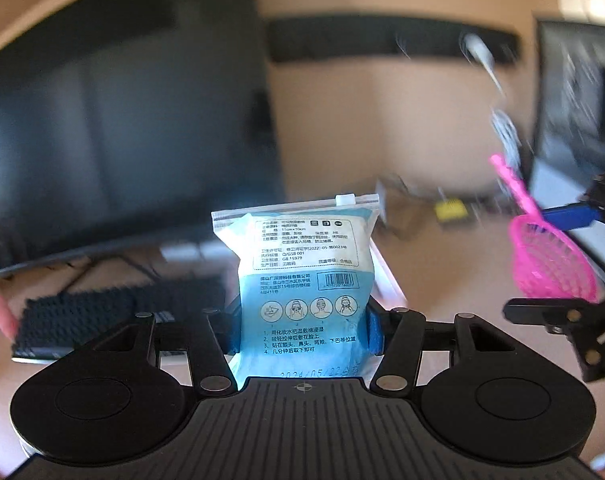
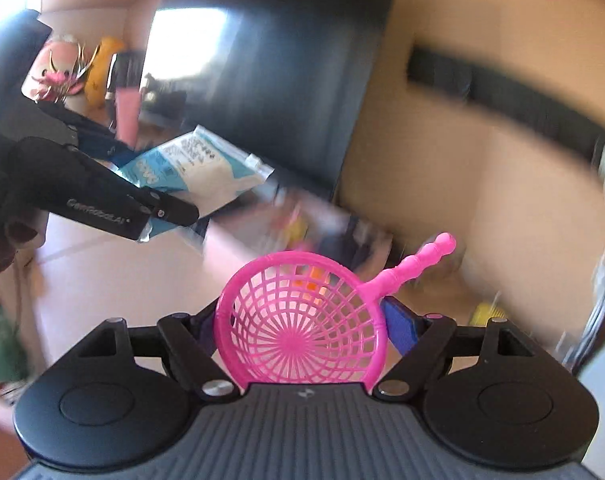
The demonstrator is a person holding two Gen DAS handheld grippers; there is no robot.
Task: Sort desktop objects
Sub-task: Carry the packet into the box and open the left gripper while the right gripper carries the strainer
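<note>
Left wrist: left tongs (image 1: 302, 330) clamp pouch (image 1: 302, 264), right tongs (image 2: 302, 330) strainer (image 2: 298, 320)

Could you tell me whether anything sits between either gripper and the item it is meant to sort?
Nothing does: the left gripper already clamps the blue-and-white pouch, and the right gripper clamps the pink strainer.

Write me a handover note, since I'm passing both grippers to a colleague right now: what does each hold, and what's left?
Left gripper: shut on the blue-and-white pouch, held upright above the desk.
Right gripper: shut on the pink scoop, gripped by its mesh head, handle pointing up and right.
Done: both items picked up.
Left: set each down; where is not visible. Views are motion-blurred.
</note>
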